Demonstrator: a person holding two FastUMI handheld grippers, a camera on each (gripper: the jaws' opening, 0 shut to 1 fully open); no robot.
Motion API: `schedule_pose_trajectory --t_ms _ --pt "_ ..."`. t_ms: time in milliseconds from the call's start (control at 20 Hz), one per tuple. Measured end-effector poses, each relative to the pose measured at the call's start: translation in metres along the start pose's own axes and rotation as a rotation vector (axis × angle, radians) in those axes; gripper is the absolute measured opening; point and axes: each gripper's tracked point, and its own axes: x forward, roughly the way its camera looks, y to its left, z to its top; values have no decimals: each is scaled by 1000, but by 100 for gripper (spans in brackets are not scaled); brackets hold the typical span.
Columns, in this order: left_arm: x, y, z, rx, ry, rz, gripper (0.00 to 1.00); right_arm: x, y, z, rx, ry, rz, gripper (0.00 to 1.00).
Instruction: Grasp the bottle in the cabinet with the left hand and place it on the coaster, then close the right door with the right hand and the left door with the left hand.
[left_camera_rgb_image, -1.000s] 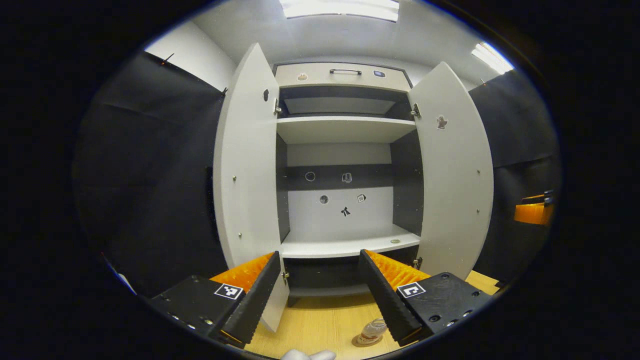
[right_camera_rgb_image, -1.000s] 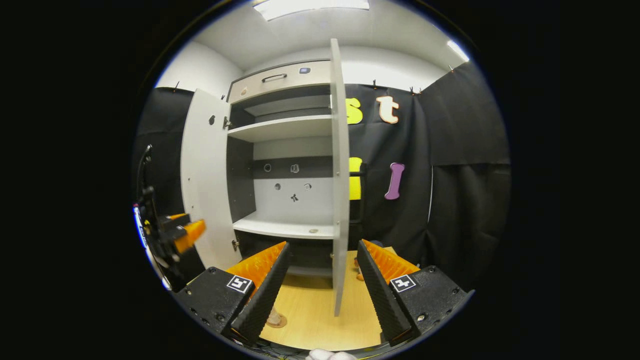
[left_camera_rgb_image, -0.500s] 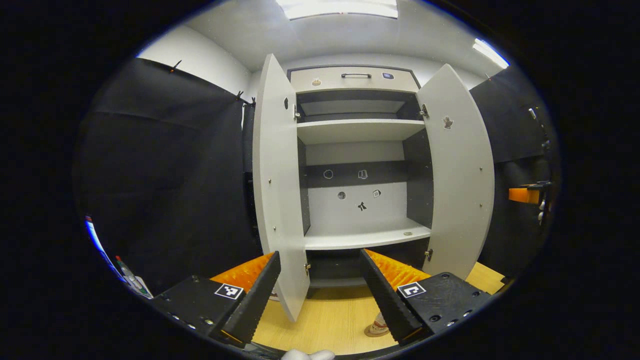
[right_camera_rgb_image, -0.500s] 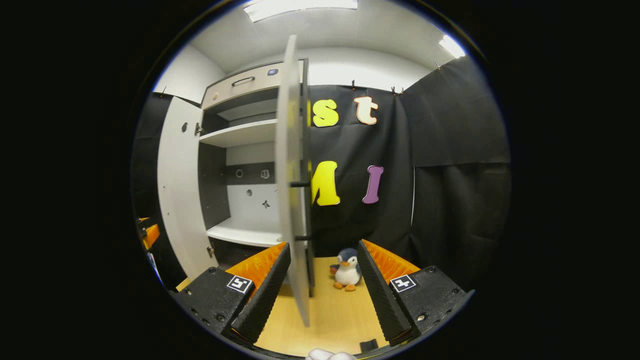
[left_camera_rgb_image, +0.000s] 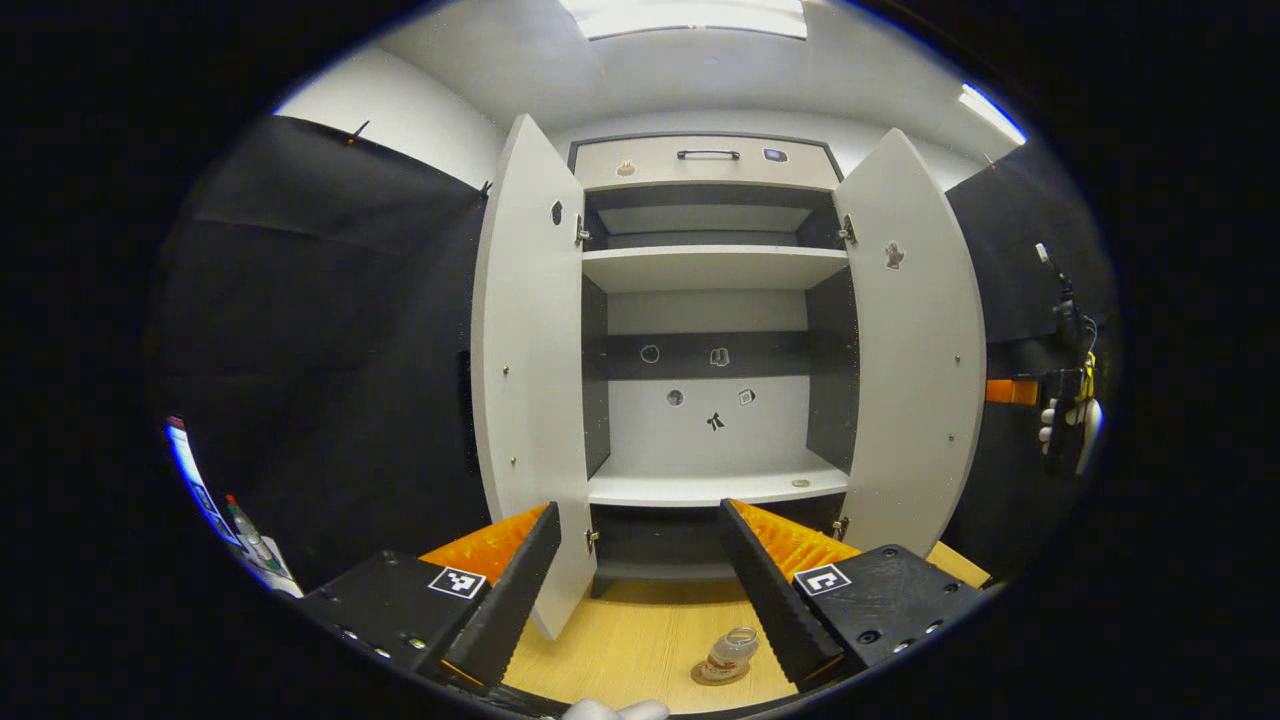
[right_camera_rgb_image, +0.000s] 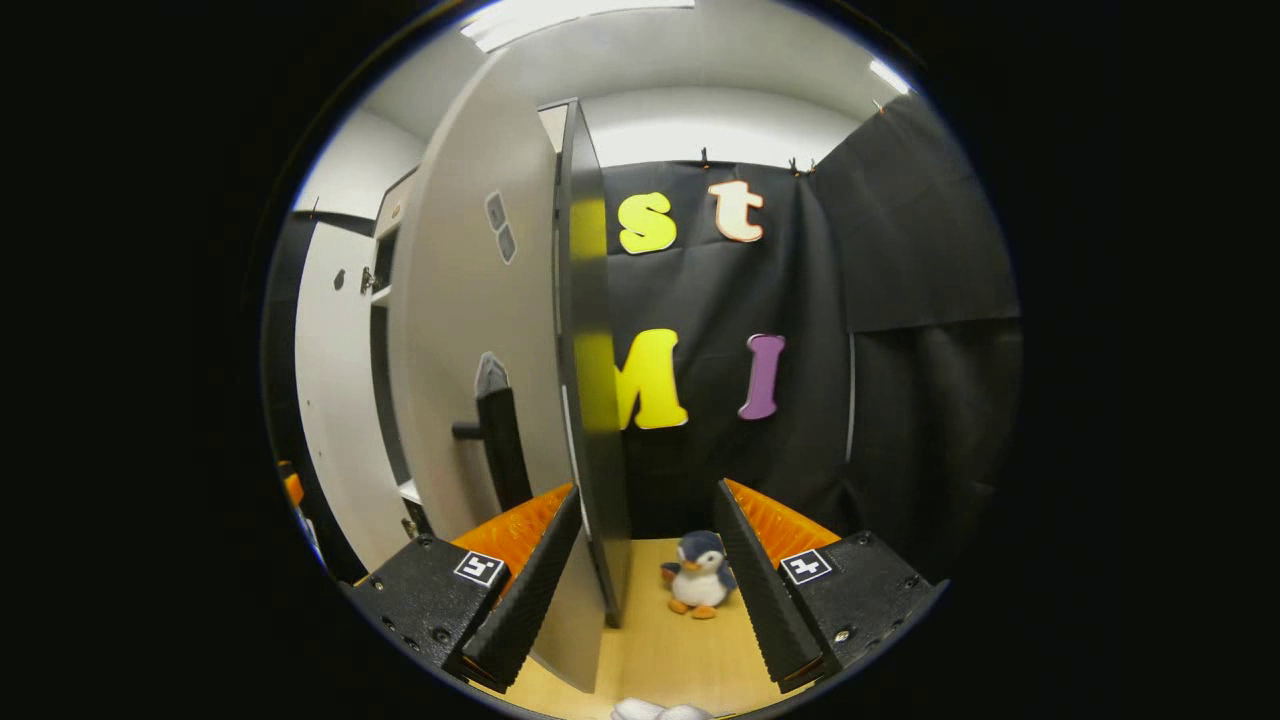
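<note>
Left gripper (left_camera_rgb_image: 636, 560) hangs wide open and empty; at its 5 o'clock the small clear plastic bottle (left_camera_rgb_image: 727, 652) already stands on the round brown coaster (left_camera_rgb_image: 717, 673) on the wooden tabletop (left_camera_rgb_image: 640, 640). White cabinet's right door (left_camera_rgb_image: 918, 340) looks a stiff, light, hinged panel.

Right gripper (right_camera_rgb_image: 650, 555), jaws spread, straddles the right door (right_camera_rgb_image: 590, 400) edge at 12 o'clock, apparently untouched; push the outer face near its black handle (right_camera_rgb_image: 500, 445).

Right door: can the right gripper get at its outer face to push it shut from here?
Probably yes: the right gripper is open, straddling the right door edge, with nothing between them.
</note>
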Motion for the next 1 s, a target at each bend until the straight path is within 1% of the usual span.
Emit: schedule_pose_trajectory --t_ms 250,400,550,650,750,900,1000 --pt "1 -16 -4 -19 32 63 96 13 8 0 16 33 109 81" --pt "3 -17 -1 -17 32 104 95 15 17 1 -22 50 167 81" --pt "5 -23 -2 -20 42 98 96 15 35 -1 -51 56 211 81" --pt "7 -21 -3 -6 45 89 96 11 46 -3 -66 55 211 81" --pt "11 -18 -4 -2 41 72 96 12 55 -3 -83 51 189 81" --pt "15 -13 -4 0 33 29 96 14 76 -6 -108 43 159 81" --pt "17 -5 -6 10 33 7 96 17 92 -9 -102 46 153 81"
